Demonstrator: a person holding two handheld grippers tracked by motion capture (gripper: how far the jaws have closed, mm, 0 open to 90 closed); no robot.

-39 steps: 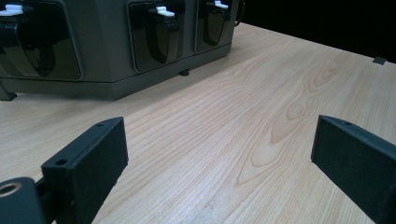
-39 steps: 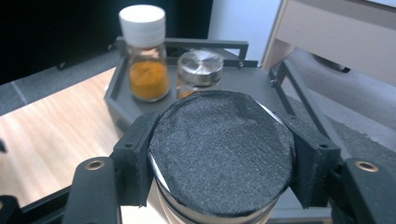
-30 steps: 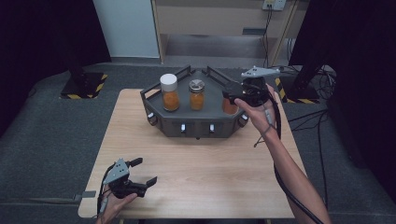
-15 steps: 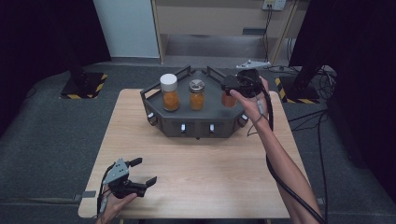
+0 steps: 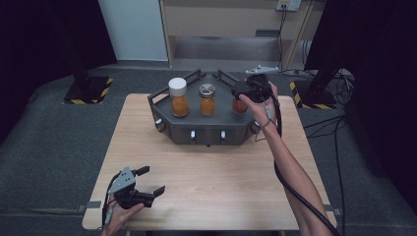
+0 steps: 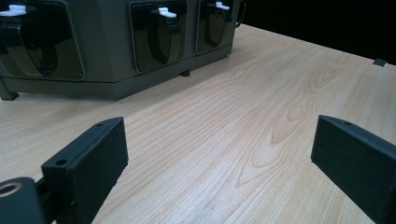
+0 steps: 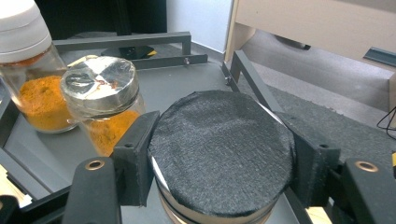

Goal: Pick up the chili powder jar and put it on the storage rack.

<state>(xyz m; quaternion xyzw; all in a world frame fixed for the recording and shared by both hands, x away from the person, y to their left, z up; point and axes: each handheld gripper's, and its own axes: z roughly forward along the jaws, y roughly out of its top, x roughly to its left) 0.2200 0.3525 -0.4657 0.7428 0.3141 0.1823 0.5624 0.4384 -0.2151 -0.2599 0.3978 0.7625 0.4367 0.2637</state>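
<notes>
My left claw (image 5: pixel 147 183) idles wide open, nothing in it, low over the near surface (image 5: pixel 221 172). Far across, my right claw (image 7: pixel 219 158) is clamped on the black-lidded jar (image 7: pixel 219 149), upright at the rack's (image 5: pixel 206 132) right end, so any lift goes straight up.

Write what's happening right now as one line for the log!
right gripper: shut on black-lidded jar, over grey rack | left gripper: open, nothing between its jaws, low over table
</notes>
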